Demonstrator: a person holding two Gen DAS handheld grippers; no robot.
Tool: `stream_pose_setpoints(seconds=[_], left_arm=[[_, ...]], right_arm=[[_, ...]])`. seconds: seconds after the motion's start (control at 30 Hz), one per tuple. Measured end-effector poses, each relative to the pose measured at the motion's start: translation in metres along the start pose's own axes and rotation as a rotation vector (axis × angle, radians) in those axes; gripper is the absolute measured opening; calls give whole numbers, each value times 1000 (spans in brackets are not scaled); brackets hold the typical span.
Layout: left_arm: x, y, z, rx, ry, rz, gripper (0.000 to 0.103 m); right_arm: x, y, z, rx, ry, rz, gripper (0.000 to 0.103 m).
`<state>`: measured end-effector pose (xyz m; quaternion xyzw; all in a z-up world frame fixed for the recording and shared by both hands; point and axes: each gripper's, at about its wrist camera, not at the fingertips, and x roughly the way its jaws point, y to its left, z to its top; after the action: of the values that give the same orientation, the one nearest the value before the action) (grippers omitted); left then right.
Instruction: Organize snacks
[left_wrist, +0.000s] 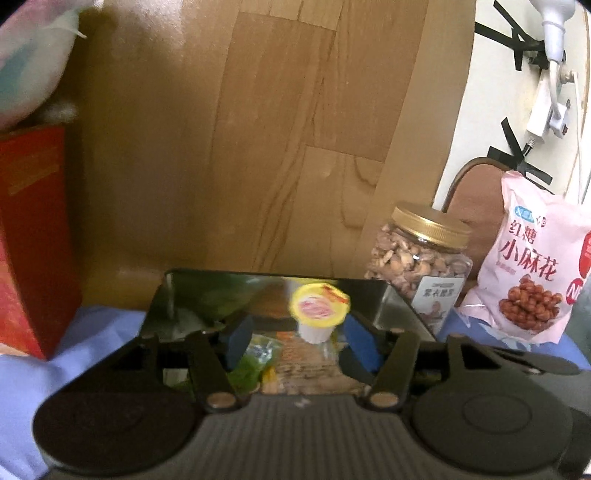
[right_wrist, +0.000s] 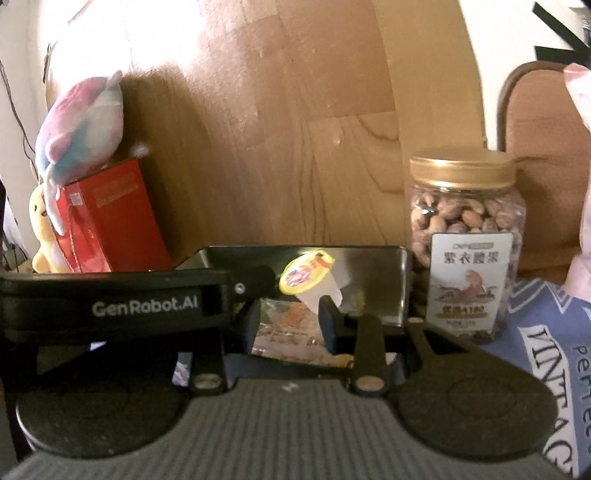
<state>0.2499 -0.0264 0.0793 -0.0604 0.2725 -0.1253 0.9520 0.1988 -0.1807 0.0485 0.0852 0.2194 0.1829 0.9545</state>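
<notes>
- While both grippers point at the shiny steel rectangular tray (left_wrist: 400, 314), a small white jelly cup with a yellow foil lid (left_wrist: 319, 308) shows tilted above the wrapped snacks (left_wrist: 295, 363) lying in it; whether it is in mid-air or resting cannot be told.
- Left gripper (left_wrist: 295, 341): its 2 blue-padded fingers (left_wrist: 238, 338) stand apart, nothing pressed between them, the cup at 12 o'clock beyond the tips.
- Right gripper (right_wrist: 291, 325): fingers apart over the tray; its right finger (right_wrist: 328, 326) overlaps the cup's (right_wrist: 312, 284) base in the view, but contact cannot be told.
- Clear plastic nut jar with a gold screw lid (right_wrist: 463, 240) stands upright at 3 o'clock, just beside the tray.
- Pink printed snack bag (left_wrist: 532, 266) leans at 3 o'clock beyond the jar.
- Red cardboard box (right_wrist: 110, 221) sits at 9 o'clock, a pastel plush toy (right_wrist: 83, 125) on top.
</notes>
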Motion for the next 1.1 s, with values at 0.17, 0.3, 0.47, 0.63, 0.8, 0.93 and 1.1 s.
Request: stream_pose_setpoints(seconds=[0.17, 0.3, 0.47, 0.63, 0.8, 0.93, 1.1], left_arm=[[-21, 1, -8, -16, 6, 6, 57], [-52, 8, -21, -32, 7, -16, 57], [-98, 34, -54, -124, 22, -47, 57], [-116, 33, -98, -152, 80, -142, 57], [-114, 19, -127, -136, 130, -246, 57], [-108, 17, -141, -157, 158, -316, 57], [-107, 20, -148, -163, 152, -361, 58]], right_arm=[[-33, 3, -9, 39, -21, 35, 38], [-62, 18, -19, 56, -19, 86, 41], [-89, 26, -41, 62, -21, 135, 42], [-109, 12, -74, 139, 37, 115, 43], [-141, -7, -99, 231, 68, 73, 53], [-159, -28, -108, 356, 91, 64, 57], [-155, -56, -127, 630, 157, 195, 57]])
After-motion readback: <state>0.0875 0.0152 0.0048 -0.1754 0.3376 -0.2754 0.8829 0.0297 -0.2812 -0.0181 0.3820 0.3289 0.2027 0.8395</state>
